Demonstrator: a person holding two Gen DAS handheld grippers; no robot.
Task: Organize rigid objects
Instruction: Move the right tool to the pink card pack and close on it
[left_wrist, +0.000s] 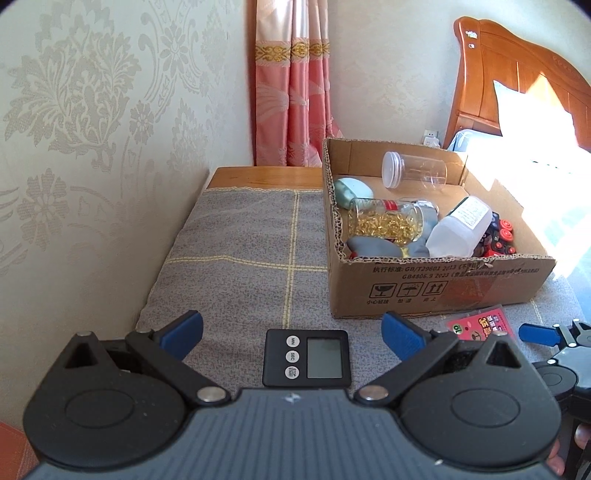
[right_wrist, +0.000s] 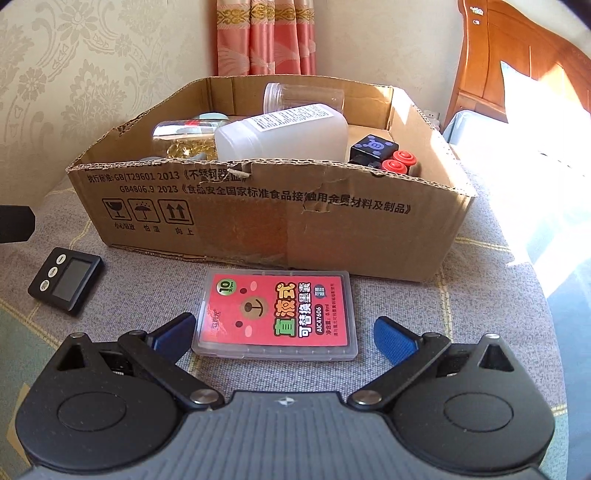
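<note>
Both spread wide: left gripper (left_wrist: 291, 334) astride black timer (left_wrist: 306, 358), right gripper (right_wrist: 282, 334) astride pink-labelled case (right_wrist: 277, 314), long axis toward cardboard box (right_wrist: 258, 221); contents half hidden.

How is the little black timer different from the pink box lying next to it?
The timer is black with a grey screen and three round buttons; the pink box is a clear plastic case with a bright pink bear label. The timer looks smaller than the pink box. The timer sits before the left claw, the pink box before the right claw. Both lie flat on the grey cloth, outside the cardboard box.
</note>
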